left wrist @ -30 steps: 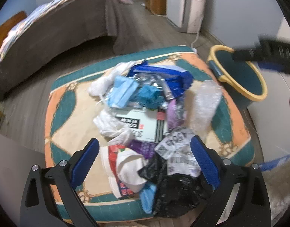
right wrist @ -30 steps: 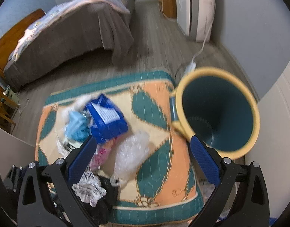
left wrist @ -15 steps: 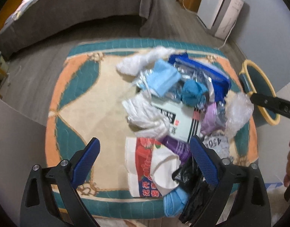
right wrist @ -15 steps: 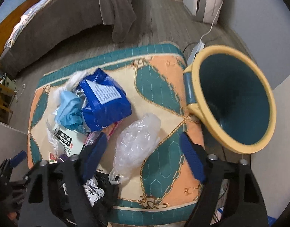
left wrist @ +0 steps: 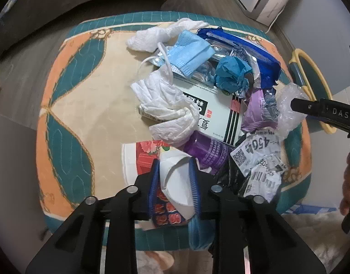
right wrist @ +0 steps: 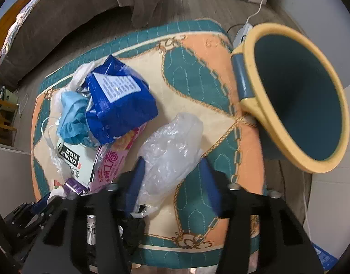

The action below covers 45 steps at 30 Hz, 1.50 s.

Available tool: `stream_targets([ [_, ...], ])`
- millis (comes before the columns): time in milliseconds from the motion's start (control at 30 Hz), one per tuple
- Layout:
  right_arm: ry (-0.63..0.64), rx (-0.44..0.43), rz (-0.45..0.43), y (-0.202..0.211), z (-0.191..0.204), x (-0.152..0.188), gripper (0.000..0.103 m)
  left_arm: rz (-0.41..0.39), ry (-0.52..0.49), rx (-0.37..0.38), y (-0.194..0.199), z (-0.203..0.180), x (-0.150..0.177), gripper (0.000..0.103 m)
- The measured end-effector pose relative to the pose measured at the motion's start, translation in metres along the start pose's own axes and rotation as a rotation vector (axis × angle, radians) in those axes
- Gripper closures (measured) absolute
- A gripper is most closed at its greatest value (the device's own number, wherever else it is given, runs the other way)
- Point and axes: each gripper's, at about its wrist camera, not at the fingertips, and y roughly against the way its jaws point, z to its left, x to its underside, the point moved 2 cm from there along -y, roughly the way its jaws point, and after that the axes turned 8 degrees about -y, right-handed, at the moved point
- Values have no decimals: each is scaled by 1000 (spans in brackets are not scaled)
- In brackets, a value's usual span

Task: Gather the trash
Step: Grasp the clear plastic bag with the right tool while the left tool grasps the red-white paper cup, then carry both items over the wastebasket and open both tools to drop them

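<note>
My left claw (left wrist: 174,183) has just been closing, and its blue pads now pinch a crushed white cup (left wrist: 178,182) that lies over a red flowered carton (left wrist: 140,157) at the near edge of the mat (left wrist: 67,105). The cup sits right between the pads, touched on both sides, its long axis running away from me along the fingers.

My right claw (right wrist: 172,180) has also just been closing, and a clear bag (right wrist: 172,146) lies between its fingers. The left pad touches the bag's side; the right pad looks just clear of the plastic, so I judge the pinch not yet made. The bag's long axis runs up and to the right, away from me, toward the bin (right wrist: 287,141).

That bin is what the coming move turns on. It stands off the mat's right edge, mouth tipped toward me, just beyond the bag's far end. My right claw is much the nearer to it: a short carry up and right should bring the bag over the rim. My left claw, with the cup, is on the far side of the heap, and from its view the bin (left wrist: 312,73) is well apart at the right, past the receipt (left wrist: 257,157) and the blue pouch (left wrist: 245,50). I reckon the right should drop first so the two do not cross over the mouth
</note>
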Motion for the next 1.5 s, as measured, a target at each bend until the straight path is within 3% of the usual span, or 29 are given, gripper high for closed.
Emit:
stream_targets([
  [67, -13, -18, 4, -2, -1, 0, 83, -22, -17, -17, 5, 0, -3, 80],
  [167, -20, -35, -15, 3, -2, -2, 88, -71, -38, -24, 16, -3, -9, 82],
  [467, -6, -55, -145, 47, 2, -14, 90, -232, -104, -94, 62, -13, -27, 83],
  [600, 2, -103, -188, 69, 7, -20, 90, -315, -120, -102, 84, -15, -36, 83],
  [800, 18, -103, -287, 105, 5, -34, 90, -422, -161, -86, 110, -32, -47, 83],
  [1133, 27, -93, -404, 163, -30, -55, 90, -468, -283, -31, 121, -93, -84, 83],
  [1333, -8, -79, -420, 174, -88, -72, 90, -466, -346, 43, 111, -147, -111, 83],
  [1500, -46, -7, -401, 162, -139, -92, 90, -446, -422, 94, 89, -198, -129, 83],
])
